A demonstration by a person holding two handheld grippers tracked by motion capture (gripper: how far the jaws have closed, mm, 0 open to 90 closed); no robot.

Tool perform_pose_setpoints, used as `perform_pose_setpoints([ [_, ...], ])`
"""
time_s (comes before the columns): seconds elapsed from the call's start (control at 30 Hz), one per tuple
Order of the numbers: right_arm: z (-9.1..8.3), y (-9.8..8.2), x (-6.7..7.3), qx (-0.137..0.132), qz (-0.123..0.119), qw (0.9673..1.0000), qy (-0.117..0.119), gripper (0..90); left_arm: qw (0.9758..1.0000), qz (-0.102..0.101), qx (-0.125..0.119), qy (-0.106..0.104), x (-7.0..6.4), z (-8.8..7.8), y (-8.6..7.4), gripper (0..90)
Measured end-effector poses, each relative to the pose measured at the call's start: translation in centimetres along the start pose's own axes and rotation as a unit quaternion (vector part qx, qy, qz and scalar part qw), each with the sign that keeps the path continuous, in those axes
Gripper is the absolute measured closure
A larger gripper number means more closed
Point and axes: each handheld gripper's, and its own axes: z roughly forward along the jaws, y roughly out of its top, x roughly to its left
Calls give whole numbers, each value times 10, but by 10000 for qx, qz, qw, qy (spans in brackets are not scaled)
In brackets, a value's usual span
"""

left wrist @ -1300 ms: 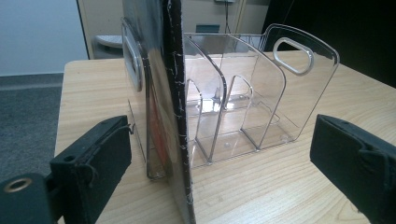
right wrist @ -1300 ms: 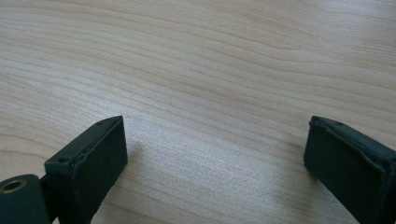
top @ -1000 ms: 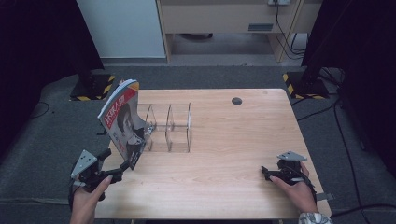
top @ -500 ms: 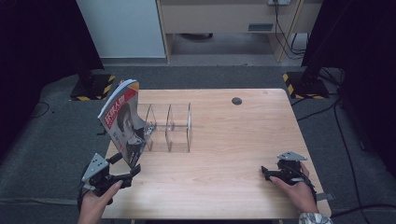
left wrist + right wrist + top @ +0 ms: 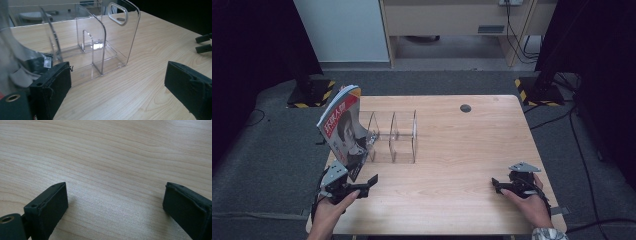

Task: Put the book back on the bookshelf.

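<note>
Left gripper [image 5: 362, 185] sits at the table's near-left corner, jaws spread wide, nothing between them; magazine [image 5: 343, 127] stands tilted in the leftmost slot of the clear acrylic rack [image 5: 393, 136], just beyond the gripper, lower corner close to its grey plate; in the left gripper view the rack [image 5: 100, 47] sits right ahead, its dividers upright, the other slots vacant, magazine's bottom edge beside the left jaw; right gripper [image 5: 501, 186] rests near the table's [image 5: 462, 150] right-front edge, well apart from the rack, jaws wide over bare wood [image 5: 112, 165]; small dark round grommet [image 5: 465, 108] at the far side; black stands with hazard-striped bases [image 5: 532, 90] on the floor behind.
</note>
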Motion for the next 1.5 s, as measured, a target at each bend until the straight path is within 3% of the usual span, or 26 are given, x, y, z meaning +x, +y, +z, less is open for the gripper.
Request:
perform_pose_setpoints([
  [0.57, 2, 1, -1, 9, -19, 10000, 18, 50, 9996, -85, 196, -158, -2, 43, 9, 30],
  [1.3, 1, 0, 0, -1, -29, 10000, -3, 50, 9988, 80, 342, -330, -13, 64, 15, 28],
  [1.5, 0, 0, 0, 1, 8, 10000, -10, 50, 9977, 184, 411, -514, -26, 73, 19, 29],
])
